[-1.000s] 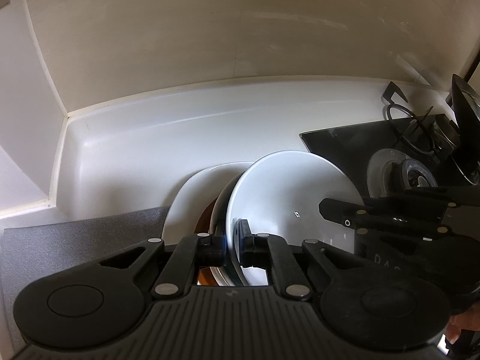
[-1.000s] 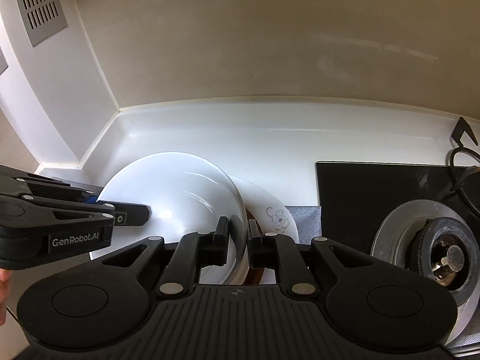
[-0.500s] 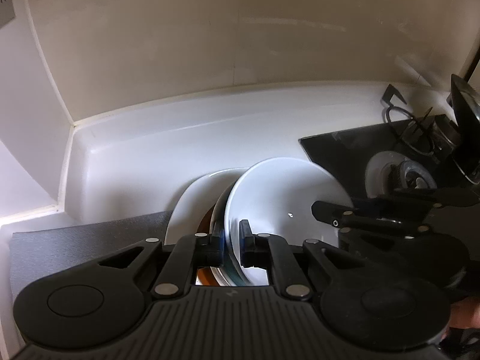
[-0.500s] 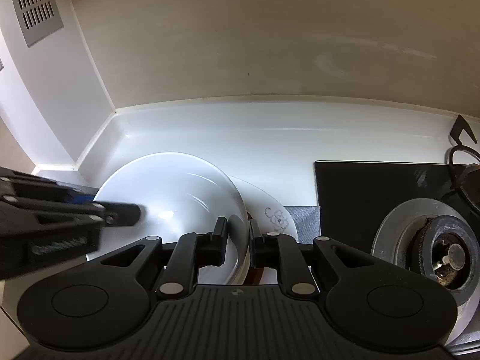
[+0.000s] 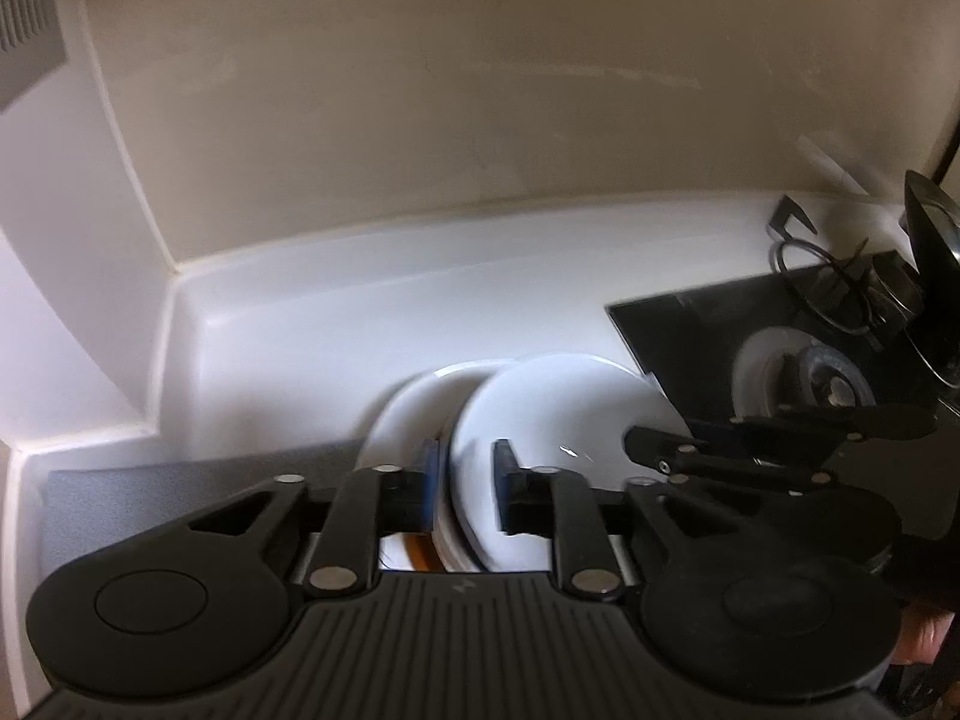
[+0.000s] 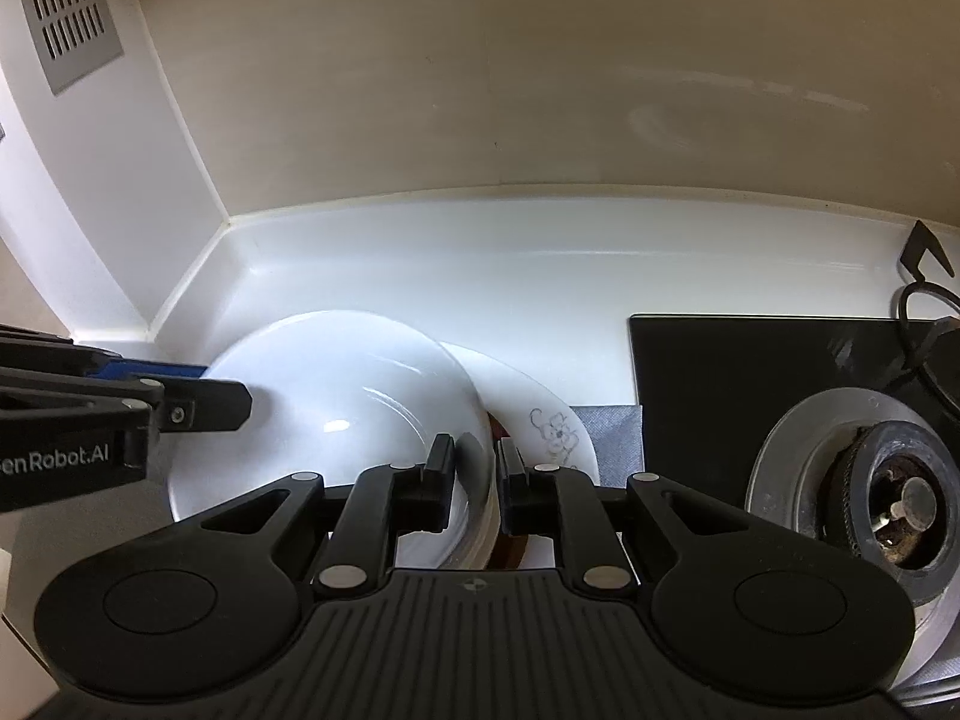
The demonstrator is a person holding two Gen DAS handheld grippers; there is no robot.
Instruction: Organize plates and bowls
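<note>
Glossy white bowl (image 6: pixel 336 414) lower centre-left of frame, upright atop stacked dishes, flower-printed white plate (image 6: pixel 540 414) beneath, jutting right

Beige wall (image 6: pixel 480 72) behind white counter (image 6: pixel 540 276), vent (image 6: pixel 66 6) left

White bowl (image 6: pixel 336 414): glazed ceramic, glossy, catching a bright highlight. Plate beneath (image 6: pixel 540 414): same glossy white glaze, with a thin grey flower drawing. Bench (image 6: pixel 540 264): smooth white, semi-gloss, soft reflections. Mat (image 5: pixel 198 474): grey, matt, finely textured, cloth-like. Hob panel (image 6: pixel 750 372): black glass, mirror-glossy. Burner ring (image 6: pixel 798 438): dull brushed metal; cap dark and rough. Both hand-held grippers: matt black plastic, ribbed housing, small shiny metal pins.
</note>
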